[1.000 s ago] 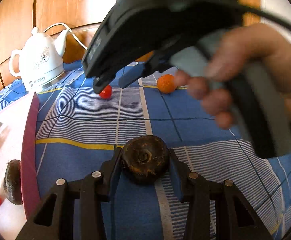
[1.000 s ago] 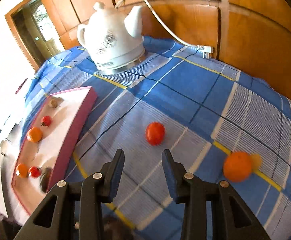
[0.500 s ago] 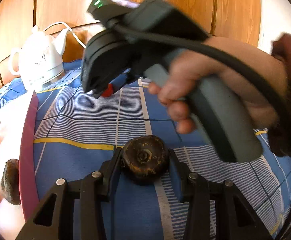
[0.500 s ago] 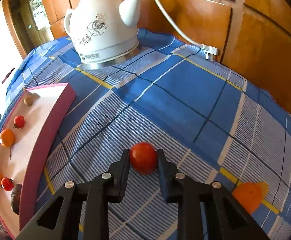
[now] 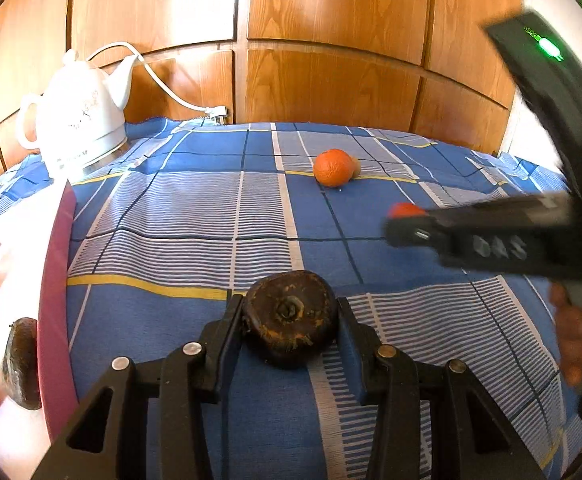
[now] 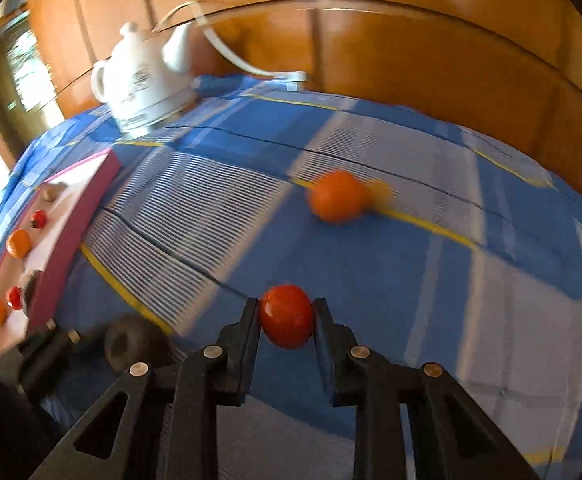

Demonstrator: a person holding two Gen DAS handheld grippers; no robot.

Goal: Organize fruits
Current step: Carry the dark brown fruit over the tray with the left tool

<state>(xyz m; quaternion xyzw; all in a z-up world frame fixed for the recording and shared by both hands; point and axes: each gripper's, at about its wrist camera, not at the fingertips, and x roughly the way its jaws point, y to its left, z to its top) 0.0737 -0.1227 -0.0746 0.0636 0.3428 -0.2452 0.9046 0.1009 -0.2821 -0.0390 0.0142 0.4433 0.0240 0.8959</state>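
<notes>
Left tongs (image 5: 289, 316) pinched on dark brown flattish fruit (image 5: 289, 314), held low over blue checked cloth (image 5: 195, 216). Right tongs (image 6: 287, 316) clamped on red tomato (image 6: 287, 316), seemingly raised off cloth; view blurred. Tray (image 6: 71, 224) at left already loaded: tomatoes, small oranges, one dark fruit. Orange (image 5: 333, 168) left mid-cloth, small yellowish piece just behind. Roughly over half sorted, judged. Right hand (image 5: 575, 340) seen at edge, tool held level, pointing left.
</notes>
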